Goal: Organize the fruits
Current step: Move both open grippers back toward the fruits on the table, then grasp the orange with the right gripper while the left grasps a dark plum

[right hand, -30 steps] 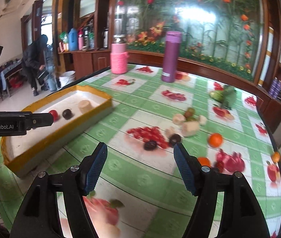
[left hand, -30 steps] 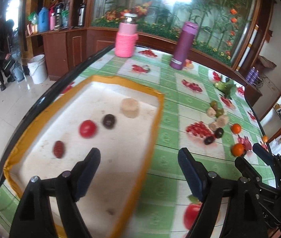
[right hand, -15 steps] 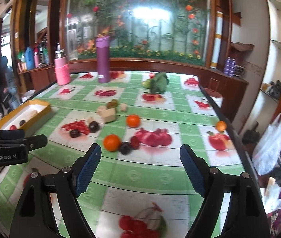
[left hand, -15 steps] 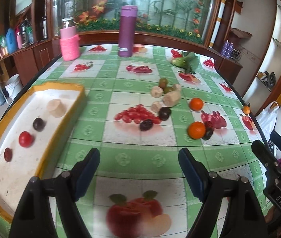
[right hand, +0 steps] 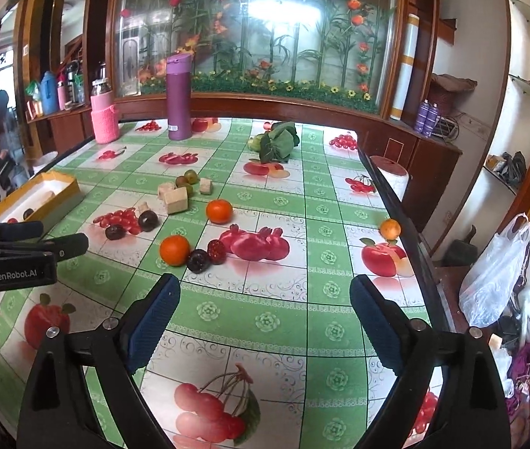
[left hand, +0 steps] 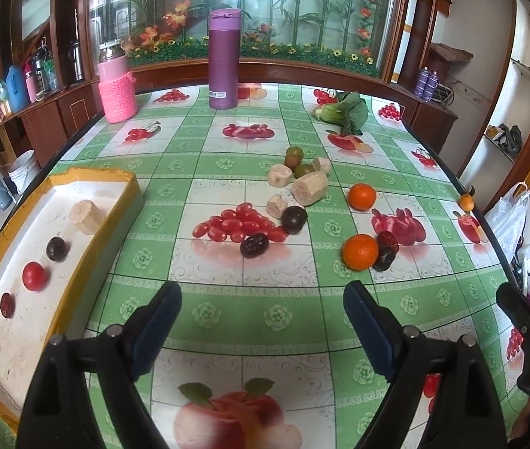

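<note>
A yellow-rimmed white tray (left hand: 89,176) at the left holds a banana piece (left hand: 86,217), a dark plum (left hand: 56,249), a red tomato (left hand: 34,276) and a red date (left hand: 6,305). Loose fruit lies mid-table: two oranges (left hand: 360,252) (left hand: 361,196), dark plums (left hand: 294,219), a dark date (left hand: 253,245), banana pieces (left hand: 310,188) and green fruits (left hand: 294,155). My left gripper (left hand: 263,314) is open and empty above the tablecloth, short of the fruit. My right gripper (right hand: 265,310) is open and empty, near an orange (right hand: 174,249) and plum (right hand: 197,260).
A purple flask (left hand: 223,60), a pink-sleeved jar (left hand: 117,88) and a leafy vegetable (left hand: 347,112) stand at the table's far side. A small orange (right hand: 390,228) sits at the right edge. A white plastic bag (right hand: 497,262) hangs beyond it.
Both grippers have swung right, away from the tray and toward the loose fruit. Both stay open and empty.
</note>
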{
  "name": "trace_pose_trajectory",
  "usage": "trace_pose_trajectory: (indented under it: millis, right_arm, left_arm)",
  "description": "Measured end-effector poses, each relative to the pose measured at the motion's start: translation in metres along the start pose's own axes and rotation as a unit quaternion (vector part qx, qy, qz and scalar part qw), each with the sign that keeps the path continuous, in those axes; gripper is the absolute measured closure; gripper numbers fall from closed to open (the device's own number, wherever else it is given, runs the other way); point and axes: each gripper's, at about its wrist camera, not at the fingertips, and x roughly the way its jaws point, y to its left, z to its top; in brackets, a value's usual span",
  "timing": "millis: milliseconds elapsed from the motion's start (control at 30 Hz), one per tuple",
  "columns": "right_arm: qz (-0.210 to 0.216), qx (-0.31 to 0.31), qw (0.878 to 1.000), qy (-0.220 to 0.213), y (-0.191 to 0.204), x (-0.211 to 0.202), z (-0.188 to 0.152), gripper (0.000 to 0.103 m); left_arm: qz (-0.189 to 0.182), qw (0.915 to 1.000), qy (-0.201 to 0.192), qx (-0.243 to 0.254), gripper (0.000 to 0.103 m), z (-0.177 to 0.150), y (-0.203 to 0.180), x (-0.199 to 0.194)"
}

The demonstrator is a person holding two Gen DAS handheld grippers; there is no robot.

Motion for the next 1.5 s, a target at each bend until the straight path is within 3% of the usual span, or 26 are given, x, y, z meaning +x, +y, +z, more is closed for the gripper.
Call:
trace_pose_trajectory:
  millis: [233, 467, 633, 800, 933, 967, 1100, 1367, 1500]
  right_arm:
    - [0.045, -0.044, 0.997, 0.047, 0.007, 0.034, 0.013, 0.011]
    - [0.113, -0.092, 0.983, 0.108, 0.042, 0.083, 0.022, 0.013]
    - [0.126, -0.145, 0.976, 0.102, 0.072, 0.102, 0.033, 0.014]
    - [0.155, -0.172, 0.963, 0.137, 0.087, 0.127, 0.036, 0.042]
    - [0.161, -0.192, 0.957, 0.149, 0.093, 0.135, 0.03, 0.058]
    - [0.16, -0.193, 0.957, 0.146, 0.093, 0.135, 0.03, 0.069]
    - [0.184, -0.161, 0.959, 0.146, 0.085, 0.129, 0.033, 0.068]
    - [0.174, -0.117, 0.97, 0.123, 0.064, 0.111, 0.03, 0.068]
    - [0.17, -0.102, 0.973, 0.119, 0.054, 0.109, 0.027, 0.068]
  left_arm:
    - [0.05, 0.9981, 0.007, 0.037, 0.011, 0.005, 0.014, 0.004]
    - [0.08, 0.9948, 0.017, 0.062, 0.007, 0.006, 0.036, 0.009]
    - [0.066, 0.9958, 0.035, 0.053, 0.007, 0.005, 0.051, 0.017]
    - [0.055, 0.9956, 0.048, 0.059, 0.007, 0.005, 0.054, 0.026]
    - [0.041, 0.996, 0.057, 0.055, 0.007, 0.005, 0.055, 0.032]
    - [0.038, 0.996, 0.06, 0.054, 0.007, 0.006, 0.055, 0.034]
    - [0.023, 0.9961, 0.066, 0.054, 0.007, 0.009, 0.052, 0.041]
    - [-0.009, 0.9939, 0.081, 0.075, 0.009, 0.023, 0.024, 0.065]
    - [-0.031, 0.9909, 0.098, 0.088, 0.031, 0.029, 0.011, 0.083]
